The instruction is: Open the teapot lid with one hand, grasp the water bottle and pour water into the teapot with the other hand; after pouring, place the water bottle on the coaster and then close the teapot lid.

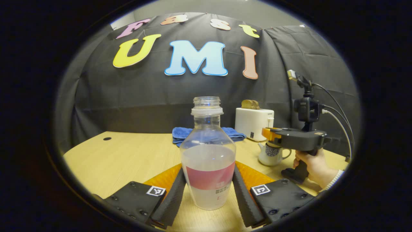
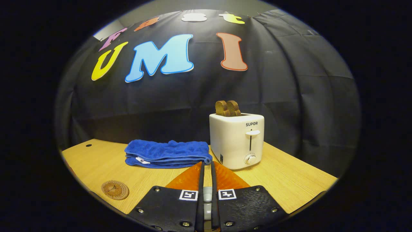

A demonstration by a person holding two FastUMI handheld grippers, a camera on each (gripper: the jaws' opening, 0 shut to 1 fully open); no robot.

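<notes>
Standing upright at lower centre of the left gripper view, the water bottle point(image 1: 207, 154) has its long axis vertical and its uncapped mouth pointing straight up; it is partly filled with clear water. I see my left tongs point(image 1: 208, 190) spread, one finger on each side of the bottle's lower body, close against it, though I cannot tell whether they press on it. The bottle rests on the worktop point(image 1: 122, 154).

Right of the bottle in that view, the small white teapot point(image 1: 271, 154) sits on the worktop, with the right tongs point(image 1: 269, 133) just above its top; a hand point(image 1: 313, 164) grips their handle. I cannot tell there whether the lid is on. Behind stand a white toaster point(image 1: 254, 122) with bread in its slots and a folded blue towel point(image 1: 206, 133), partly hidden by the bottle.

The right gripper view adds what the other lacks: a round brown coaster point(image 2: 115, 189) at lower left. Its fingers point(image 2: 201, 183) are nearly pressed together on a small pale object point(image 2: 208, 198) between them, which I cannot identify.
</notes>
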